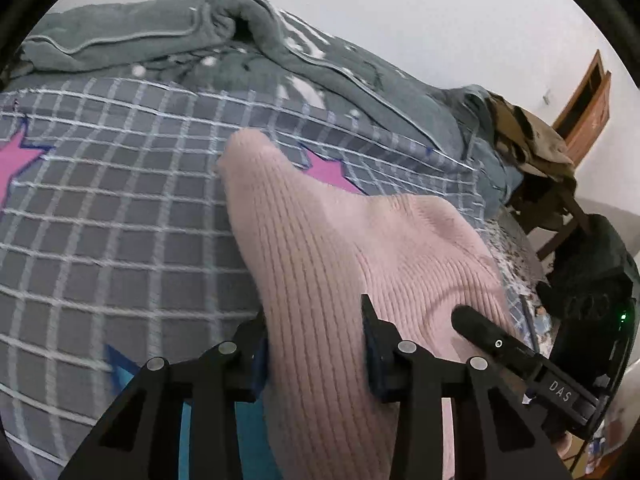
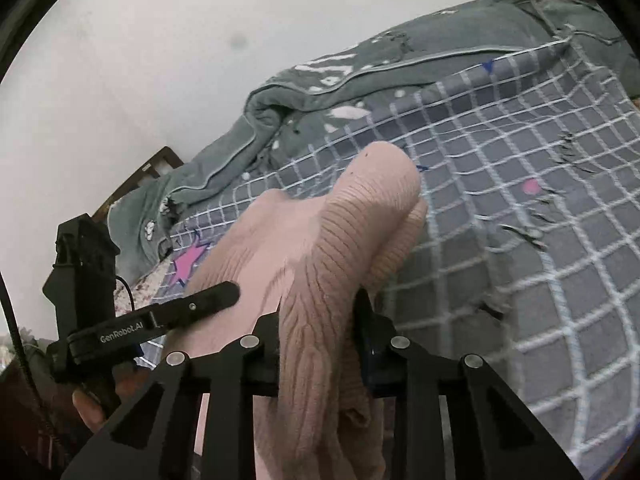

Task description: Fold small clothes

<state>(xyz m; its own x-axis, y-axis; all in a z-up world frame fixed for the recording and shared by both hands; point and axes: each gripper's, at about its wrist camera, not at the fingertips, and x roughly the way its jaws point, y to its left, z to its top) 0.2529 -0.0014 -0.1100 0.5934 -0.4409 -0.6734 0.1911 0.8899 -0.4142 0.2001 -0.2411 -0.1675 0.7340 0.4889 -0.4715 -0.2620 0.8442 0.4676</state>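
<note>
A pink ribbed knit garment (image 1: 320, 248) hangs lifted above the grey checked bedspread (image 1: 120, 208). My left gripper (image 1: 314, 316) is shut on one part of its cloth, which bunches between the jaws. My right gripper (image 2: 318, 304) is shut on another part of the same pink garment (image 2: 328, 240), and a sleeve-like fold sticks up past the fingers. The right gripper also shows in the left wrist view (image 1: 516, 352) at the garment's right side. The left gripper shows in the right wrist view (image 2: 172, 312) at its left side.
A grey-green blanket (image 1: 168, 36) lies bunched along the far side of the bed by the white wall. A wooden chair (image 1: 556, 184) with clothes piled on it stands beyond the bed's corner. Pink stars (image 1: 328, 170) mark the bedspread.
</note>
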